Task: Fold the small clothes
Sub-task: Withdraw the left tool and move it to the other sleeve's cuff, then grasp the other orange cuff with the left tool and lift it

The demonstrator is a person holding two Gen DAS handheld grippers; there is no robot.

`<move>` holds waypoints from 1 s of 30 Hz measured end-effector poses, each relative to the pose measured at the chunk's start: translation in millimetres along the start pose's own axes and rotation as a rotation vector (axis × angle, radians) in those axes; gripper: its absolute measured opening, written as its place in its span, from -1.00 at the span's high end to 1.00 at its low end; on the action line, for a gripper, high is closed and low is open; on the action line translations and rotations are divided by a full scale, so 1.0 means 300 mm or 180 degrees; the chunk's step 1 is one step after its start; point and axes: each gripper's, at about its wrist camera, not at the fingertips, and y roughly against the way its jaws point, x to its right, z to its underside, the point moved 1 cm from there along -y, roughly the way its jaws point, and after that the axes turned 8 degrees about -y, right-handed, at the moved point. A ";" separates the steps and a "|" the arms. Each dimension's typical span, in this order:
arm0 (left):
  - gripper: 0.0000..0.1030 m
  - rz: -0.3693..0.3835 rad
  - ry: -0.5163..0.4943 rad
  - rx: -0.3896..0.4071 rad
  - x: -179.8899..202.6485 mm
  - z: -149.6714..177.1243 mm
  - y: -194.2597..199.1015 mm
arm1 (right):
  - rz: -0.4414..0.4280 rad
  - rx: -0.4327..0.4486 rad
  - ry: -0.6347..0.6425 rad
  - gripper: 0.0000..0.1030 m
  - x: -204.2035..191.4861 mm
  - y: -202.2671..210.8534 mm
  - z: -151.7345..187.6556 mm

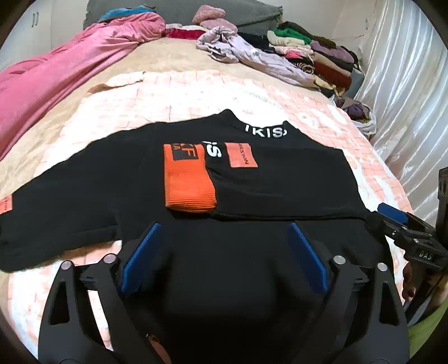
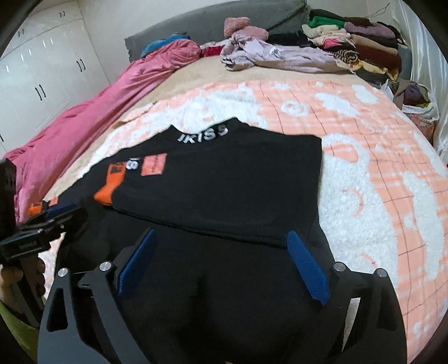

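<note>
A black top [image 1: 280,184] with white letters on its collar and orange patches lies flat on the pink-and-white quilt [image 1: 196,95]. One sleeve is folded across the chest and ends in an orange cuff [image 1: 190,184]. The other sleeve [image 1: 56,201] stretches out to the left. My left gripper [image 1: 224,226] hovers open over the near hem, with nothing pressed between its blue pads. In the right wrist view my right gripper [image 2: 221,232] is also open above the top [image 2: 224,182], near its folded right edge. Each gripper shows at the edge of the other's view: the right gripper [image 1: 392,212] and the left gripper [image 2: 60,210].
A pink blanket [image 1: 56,70] runs along the bed's left side. A pile of clothes [image 1: 308,56] fills the far right corner by the grey headboard [image 2: 210,25]. A white curtain [image 1: 406,98] hangs on the right. White wardrobe doors [image 2: 42,70] stand at the left.
</note>
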 end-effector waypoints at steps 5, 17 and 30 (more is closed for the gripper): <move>-0.75 -0.0031 0.0023 0.0083 -0.009 0.001 0.061 | -0.0023 0.0097 0.0057 -0.81 -0.040 0.054 -0.021; -0.79 -0.0254 0.0335 0.0314 -0.157 0.018 0.220 | -0.0262 0.0374 0.0400 -0.81 -0.240 0.186 -0.137; -0.81 -0.0668 0.0872 0.0393 -0.436 0.126 0.357 | -0.0445 0.0161 0.0774 -0.81 -0.449 0.081 -0.096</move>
